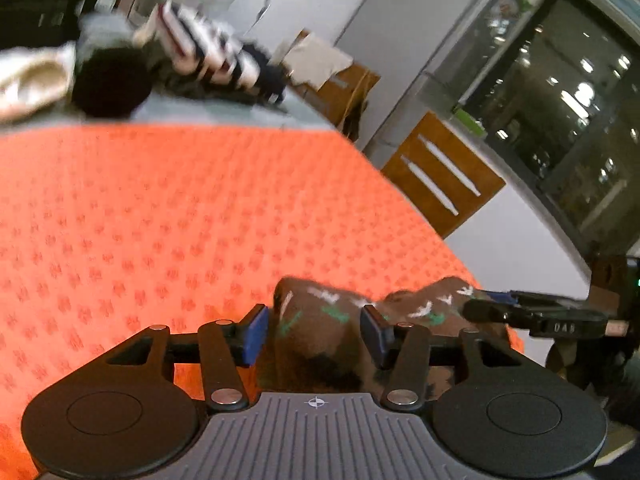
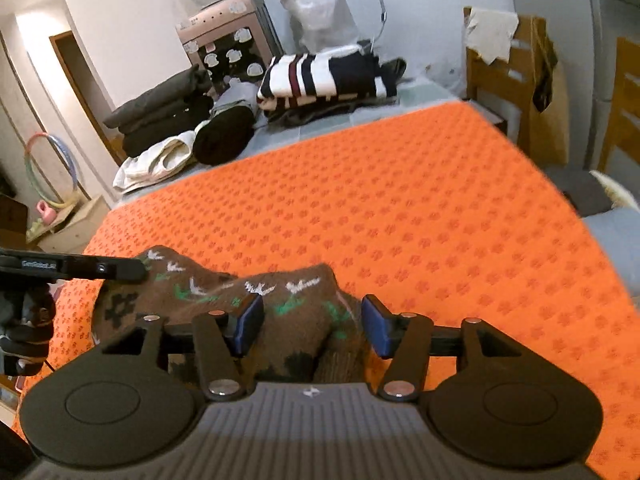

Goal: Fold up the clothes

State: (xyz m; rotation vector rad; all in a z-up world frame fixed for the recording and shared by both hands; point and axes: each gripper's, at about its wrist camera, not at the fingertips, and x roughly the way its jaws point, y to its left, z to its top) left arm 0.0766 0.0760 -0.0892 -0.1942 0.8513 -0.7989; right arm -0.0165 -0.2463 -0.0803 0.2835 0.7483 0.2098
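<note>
Evidently both the left gripper (image 1: pixel 316 330) and the right gripper (image 2: pixel 312 326) have their jaws parted, pads clear of the brown patterned garment (image 2: pixel 224 304) bunched between them on the orange-covered bench (image 2: pixel 400 208) (set down, I judge, for folding).

A bunched sweater (image 2: pixel 240 304) lies on the mat (image 2: pixel 400 208), reaching between the fingers of the right gripper (image 2: pixel 312 322) and of the left gripper (image 1: pixel 314 334) beside it. Beyond both grippers, past the mat's far edge, folded clothes (image 2: pixel 328 76) sit stacked on the counter (image 2: pixel 304 132).
</note>
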